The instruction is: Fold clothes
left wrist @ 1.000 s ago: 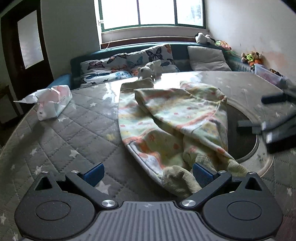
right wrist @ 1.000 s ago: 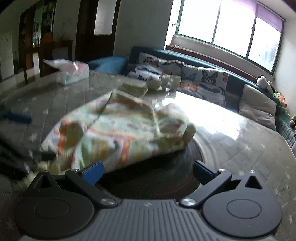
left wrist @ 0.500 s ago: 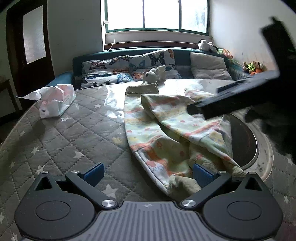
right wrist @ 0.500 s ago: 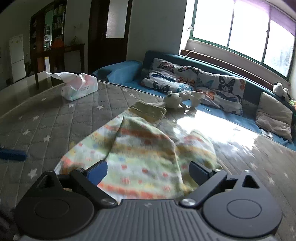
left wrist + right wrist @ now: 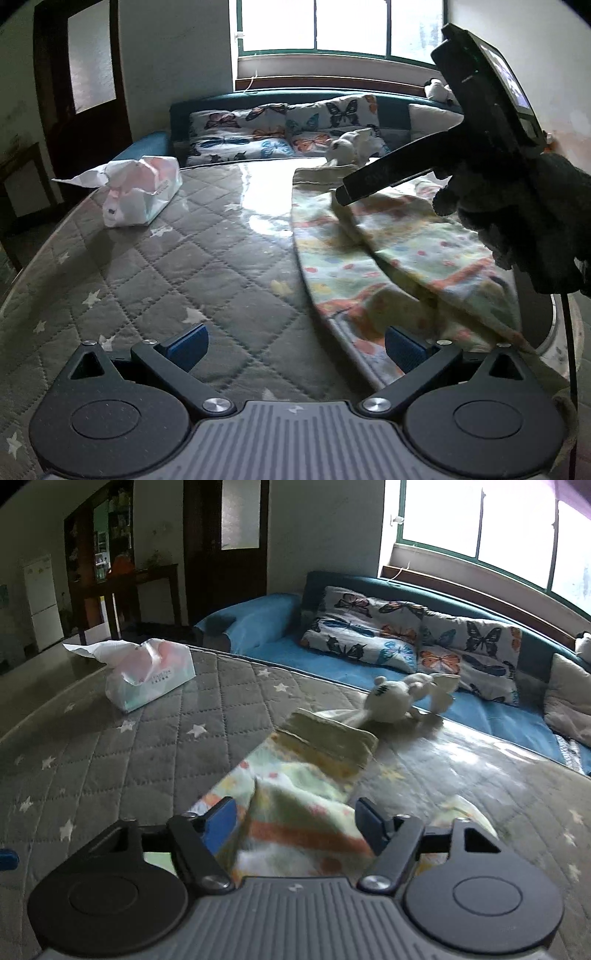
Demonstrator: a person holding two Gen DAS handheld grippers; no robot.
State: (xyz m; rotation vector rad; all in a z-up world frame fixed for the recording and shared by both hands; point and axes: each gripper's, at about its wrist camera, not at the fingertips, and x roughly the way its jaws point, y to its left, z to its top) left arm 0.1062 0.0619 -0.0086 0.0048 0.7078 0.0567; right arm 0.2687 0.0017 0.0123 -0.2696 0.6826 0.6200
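The garment [image 5: 399, 258], a small printed piece in pale green with orange bands, lies on the quilted table cover [image 5: 177, 266], on the right side of the table and reaching toward its far edge, where its ribbed cuff [image 5: 328, 738] ends just beside a white stuffed toy [image 5: 399, 698]. The right gripper [image 5: 293, 821] is over the far part of the cloth with a raised fold between its fingers; they are partly closed around it, but I cannot tell whether they actually pinch it. The left gripper [image 5: 295, 343] hangs spread wide at the near edge, holding nothing, its right fingertip [image 5: 402, 349] just over the near hem. The cloth looks light, soft and limp, so it will likely sag and bunch rather than keep a crease, and should slide easily on the cover. Hems, corners and the thicker cuff seem the best places to take hold, with both layers caught together. A tissue pack [image 5: 140, 195] sits well apart on the left.
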